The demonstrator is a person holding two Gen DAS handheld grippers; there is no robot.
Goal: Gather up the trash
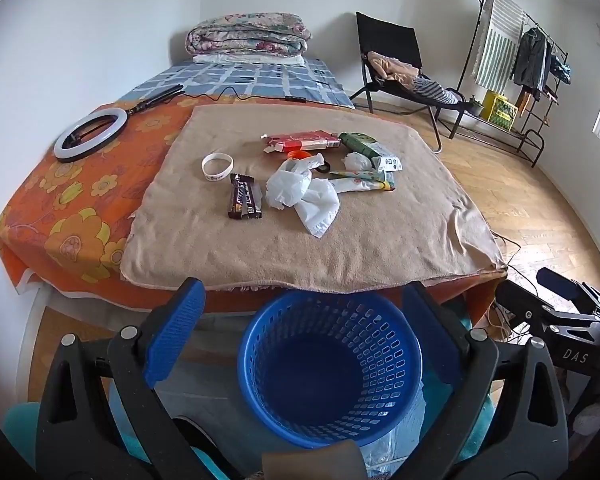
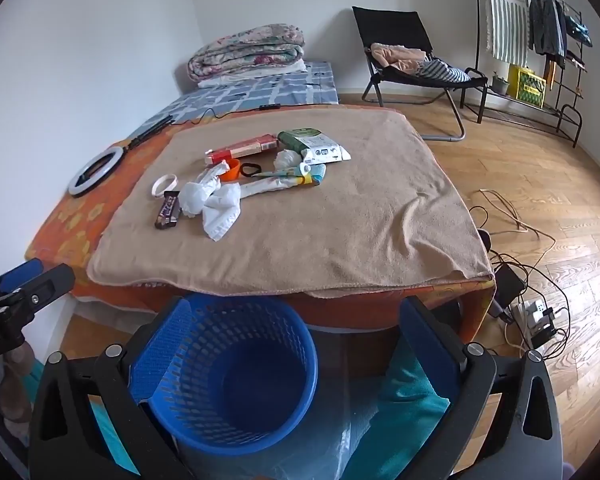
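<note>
Trash lies on a tan towel (image 1: 380, 240) (image 2: 340, 240) on the bed: a crumpled white plastic bag (image 1: 304, 194) (image 2: 216, 204), a dark candy wrapper (image 1: 244, 202) (image 2: 168, 210), a red box (image 1: 304, 141) (image 2: 242, 148), a green wipes pack (image 1: 370, 148) (image 2: 312, 144), a crumpled tissue (image 1: 356, 161) (image 2: 286, 159) and a colourful tube (image 1: 360, 181) (image 2: 284, 178). An empty blue basket (image 1: 330, 368) (image 2: 228, 376) stands on the floor at the bed's foot. My left gripper (image 1: 304, 308) and right gripper (image 2: 296, 320) both hang open above the basket, holding nothing.
A white wristband (image 1: 217, 166) (image 2: 165, 183), an orange cup (image 2: 230, 170) and a black hair tie (image 2: 251, 169) lie among the trash. A ring light (image 1: 90, 132) (image 2: 94, 172) rests on the orange sheet. A black chair (image 2: 412, 64), clothes rack (image 2: 540, 40) and floor cables (image 2: 528, 300) stand right.
</note>
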